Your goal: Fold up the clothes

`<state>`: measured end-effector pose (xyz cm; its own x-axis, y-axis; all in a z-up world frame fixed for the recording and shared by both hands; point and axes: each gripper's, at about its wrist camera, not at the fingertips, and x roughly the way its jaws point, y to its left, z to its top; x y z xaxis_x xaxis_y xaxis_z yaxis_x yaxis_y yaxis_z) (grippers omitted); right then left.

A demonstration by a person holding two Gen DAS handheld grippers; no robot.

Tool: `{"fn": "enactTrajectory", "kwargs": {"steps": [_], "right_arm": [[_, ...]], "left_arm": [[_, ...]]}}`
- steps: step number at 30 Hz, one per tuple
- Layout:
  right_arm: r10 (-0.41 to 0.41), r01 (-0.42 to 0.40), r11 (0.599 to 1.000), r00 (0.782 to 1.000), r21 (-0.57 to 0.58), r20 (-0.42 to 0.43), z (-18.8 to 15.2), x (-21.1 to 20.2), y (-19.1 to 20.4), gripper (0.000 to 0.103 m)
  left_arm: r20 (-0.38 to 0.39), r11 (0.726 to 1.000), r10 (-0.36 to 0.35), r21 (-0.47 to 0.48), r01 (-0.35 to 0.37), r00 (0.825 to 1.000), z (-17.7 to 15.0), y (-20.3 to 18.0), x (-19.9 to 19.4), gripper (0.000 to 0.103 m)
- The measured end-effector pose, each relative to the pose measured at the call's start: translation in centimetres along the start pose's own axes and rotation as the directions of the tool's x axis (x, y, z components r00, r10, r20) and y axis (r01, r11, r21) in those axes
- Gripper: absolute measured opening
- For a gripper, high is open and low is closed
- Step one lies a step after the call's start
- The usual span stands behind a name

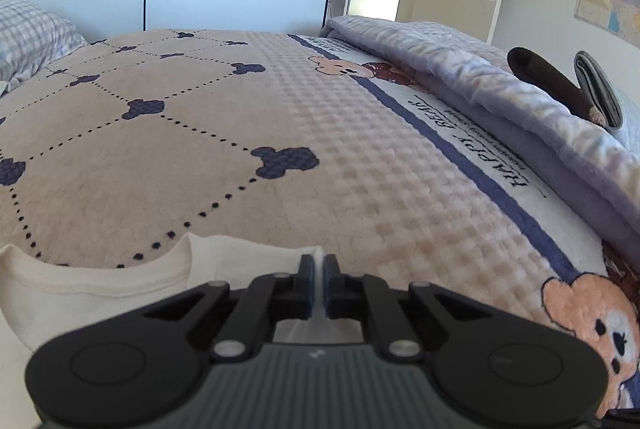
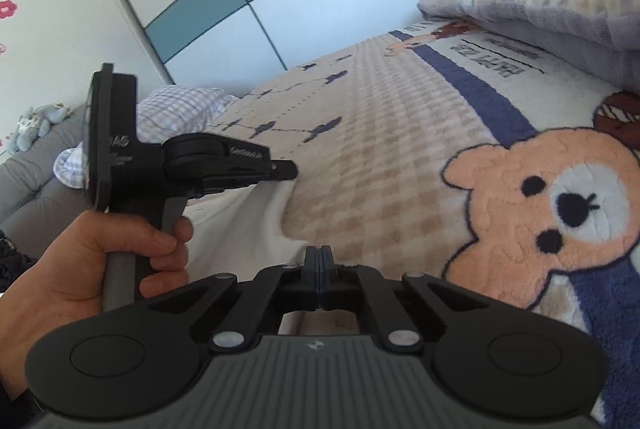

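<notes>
Left wrist view: my left gripper (image 1: 319, 261) is clenched on an edge of the cream knit garment (image 1: 100, 283), a thin strip of cloth visible between the pads. Garment lies on the beige fleece bedspread (image 1: 248, 133) at the near edge, its scooped neckline facing away toward the wardrobe; long axis seems to run across me, though most is hidden. Right wrist view: cloth rises taut to the left gripper (image 2: 294, 171), held in my left hand (image 2: 100, 249). Right gripper (image 2: 319, 257) pressed closed; what it holds, if anything, I cannot tell. Judged: mid-fold lift. Next: carry the edge over evenly.
</notes>
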<state>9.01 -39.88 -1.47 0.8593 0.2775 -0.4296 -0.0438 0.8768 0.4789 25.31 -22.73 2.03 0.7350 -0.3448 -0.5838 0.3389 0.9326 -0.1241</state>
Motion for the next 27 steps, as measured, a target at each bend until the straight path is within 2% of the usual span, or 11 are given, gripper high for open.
{"fn": "enactTrajectory", "kwargs": {"steps": [4,7,9,11,14,17,19,21,24,25,27], "right_arm": [[0.033,-0.033,0.999,0.999,-0.015,-0.008,-0.1,0.1,0.2,0.001],[0.039,-0.039,0.999,0.999,-0.021,0.015,0.0,-0.3,0.3,0.009],[0.038,-0.037,0.999,0.999,-0.012,0.021,0.0,-0.4,0.2,0.03],[0.033,-0.033,0.999,0.999,-0.022,0.04,0.0,-0.6,0.5,0.033],[0.05,-0.046,0.997,0.996,-0.062,0.072,-0.1,-1.1,1.1,0.033],[0.102,-0.091,0.99,0.99,-0.108,0.101,-0.2,-1.7,1.8,0.033],[0.136,-0.121,0.979,0.987,-0.162,0.086,-0.5,-1.6,2.6,0.033],[0.162,-0.146,0.966,0.985,-0.213,0.06,-0.8,-1.4,3.4,0.033],[0.105,-0.116,0.976,0.992,-0.183,-0.072,-0.6,1.0,3.1,0.029],[0.111,-0.123,0.98,0.991,-0.159,-0.079,-0.5,1.1,2.8,0.028],[0.099,-0.109,0.984,0.992,-0.144,-0.078,-0.4,1.1,2.4,0.018]], "left_arm": [[0.022,0.999,0.023,-0.032,-0.022,0.999,0.8,0.6,-1.0,0.009],[0.065,0.999,0.036,-0.037,-0.033,0.997,1.6,1.1,-2.7,0.019],[0.095,0.997,0.068,-0.037,-0.064,0.993,1.7,1.5,-3.8,0.027],[0.122,0.996,0.076,-0.047,-0.071,0.99,1.7,1.8,-4.8,0.03],[0.14,0.998,0.035,-0.048,-0.028,0.989,0.8,1.6,-6.0,0.03],[0.108,0.997,-0.073,0.011,0.072,0.991,-0.6,0.1,-6.4,0.03],[0.079,0.993,-0.112,0.044,0.109,0.991,-1.2,-1.0,-5.8,0.03],[0.044,0.995,-0.083,0.064,0.08,0.996,-1.4,-1.7,-4.4,0.03],[-0.005,0.998,-0.021,0.054,0.022,1.0,-1.8,-1.3,-2.1,0.03],[-0.011,0.999,-0.02,0.049,0.021,1.0,-1.8,-1.1,-1.8,0.03],[-0.011,0.999,-0.018,0.051,0.019,1.0,-1.6,-0.9,-1.8,0.03]]}}
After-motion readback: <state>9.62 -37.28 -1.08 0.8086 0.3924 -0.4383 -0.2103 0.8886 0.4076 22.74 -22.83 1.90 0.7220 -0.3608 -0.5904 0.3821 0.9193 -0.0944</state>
